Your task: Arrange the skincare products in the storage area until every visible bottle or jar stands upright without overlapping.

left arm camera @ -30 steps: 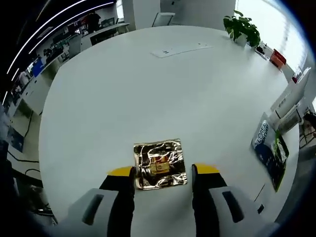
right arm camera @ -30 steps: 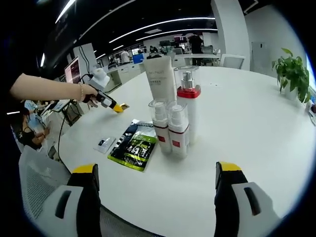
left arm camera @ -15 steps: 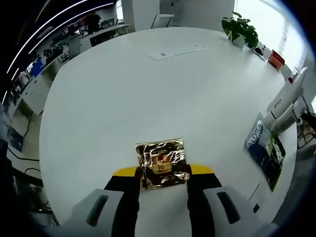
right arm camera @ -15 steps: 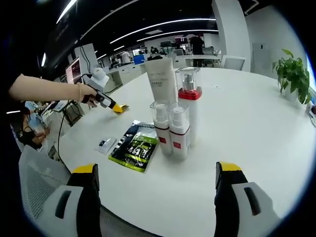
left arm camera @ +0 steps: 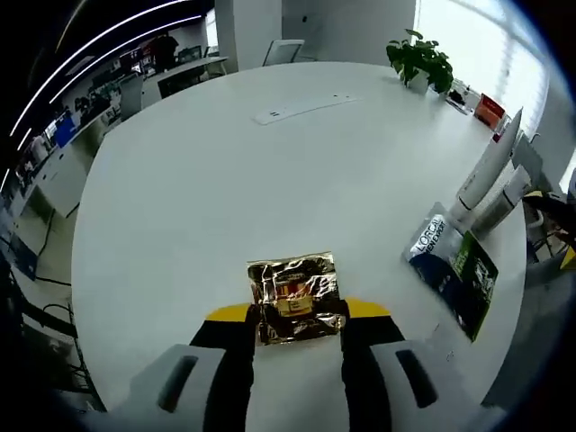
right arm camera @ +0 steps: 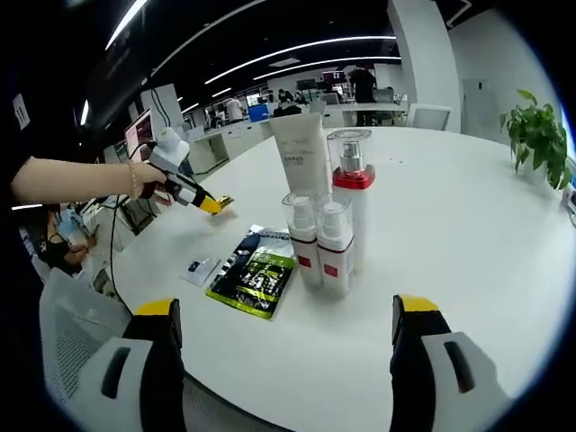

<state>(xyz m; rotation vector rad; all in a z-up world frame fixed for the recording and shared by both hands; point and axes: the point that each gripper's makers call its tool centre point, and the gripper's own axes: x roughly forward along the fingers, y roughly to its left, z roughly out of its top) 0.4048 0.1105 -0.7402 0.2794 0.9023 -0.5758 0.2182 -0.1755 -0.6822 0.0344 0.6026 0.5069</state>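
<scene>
Left gripper view, left claw (left arm camera: 294, 312) pinched gold foil sachet (left arm camera: 292, 295) on white counter (left arm camera: 225, 180), right claw (right arm camera: 288, 315) spread wide, near upright bottles (right arm camera: 324, 238), green sachet (right arm camera: 255, 274) flat left of them.

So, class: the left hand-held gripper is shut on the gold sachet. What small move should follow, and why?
Probably carry the gold sachet toward the bottles. The left hand-held gripper has its jaws closed on the sachet's near edge, while the sachet sits well apart from the bottles and the green packet, which are grouped together across the white table.
</scene>
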